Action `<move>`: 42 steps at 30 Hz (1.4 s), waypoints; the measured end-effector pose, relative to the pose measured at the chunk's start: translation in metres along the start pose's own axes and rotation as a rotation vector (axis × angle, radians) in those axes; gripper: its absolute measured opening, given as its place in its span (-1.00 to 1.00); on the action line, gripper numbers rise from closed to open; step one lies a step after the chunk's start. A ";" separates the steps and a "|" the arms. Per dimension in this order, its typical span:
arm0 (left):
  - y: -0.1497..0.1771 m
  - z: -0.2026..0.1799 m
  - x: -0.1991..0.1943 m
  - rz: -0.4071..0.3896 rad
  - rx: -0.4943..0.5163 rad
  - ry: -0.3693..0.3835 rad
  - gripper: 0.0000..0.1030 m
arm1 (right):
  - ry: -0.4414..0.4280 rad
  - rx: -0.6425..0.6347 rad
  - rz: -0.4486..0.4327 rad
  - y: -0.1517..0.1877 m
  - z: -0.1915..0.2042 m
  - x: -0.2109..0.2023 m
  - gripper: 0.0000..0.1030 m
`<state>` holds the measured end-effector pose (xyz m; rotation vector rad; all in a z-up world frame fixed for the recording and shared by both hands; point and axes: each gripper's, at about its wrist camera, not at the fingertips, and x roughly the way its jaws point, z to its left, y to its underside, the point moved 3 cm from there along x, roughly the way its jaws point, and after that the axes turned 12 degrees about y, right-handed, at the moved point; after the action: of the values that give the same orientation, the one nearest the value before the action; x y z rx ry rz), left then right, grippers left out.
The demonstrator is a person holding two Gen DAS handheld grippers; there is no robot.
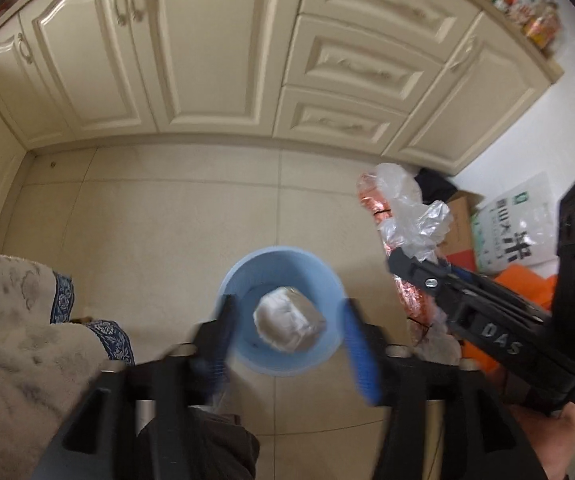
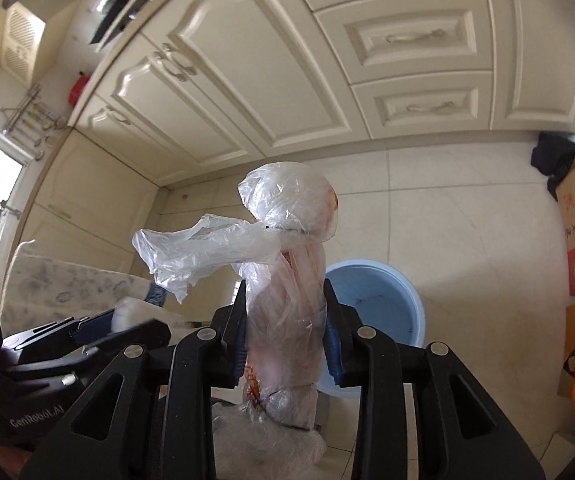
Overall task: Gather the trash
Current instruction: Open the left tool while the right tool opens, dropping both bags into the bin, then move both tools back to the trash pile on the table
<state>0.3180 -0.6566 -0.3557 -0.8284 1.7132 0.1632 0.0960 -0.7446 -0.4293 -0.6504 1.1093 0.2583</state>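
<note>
A pale blue bin stands on beige floor tiles before cream cabinets. A white wad is over it. Clear plastic wraps something orange; the cloth is grey-flowered, blue-bordered.

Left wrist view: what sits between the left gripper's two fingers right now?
In the left wrist view, a crumpled white wad shows between the open left gripper fingers, untouched, over the blue bin.

Two wrist views, steeply downward, near, sharing blue bin and cabinets.
</note>
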 end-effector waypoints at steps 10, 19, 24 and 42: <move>-0.007 -0.030 -0.014 -0.072 0.031 -0.119 0.88 | 0.020 0.044 -0.008 0.006 -0.011 -0.005 0.51; 0.009 -0.061 -0.093 -0.254 0.063 -0.172 0.97 | 0.050 0.070 -0.091 0.005 0.013 -0.055 1.00; 0.047 -0.065 -0.169 -0.395 0.049 -0.160 0.97 | 0.025 0.012 -0.174 0.002 0.057 -0.107 1.00; 0.319 -0.006 -0.436 -0.872 -0.133 -0.363 0.99 | -0.204 -0.383 -0.455 0.074 0.312 -0.280 1.00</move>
<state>0.1583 -0.2325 -0.0610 -1.4706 0.9021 -0.1626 0.1680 -0.4639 -0.1179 -1.1697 0.6942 0.1394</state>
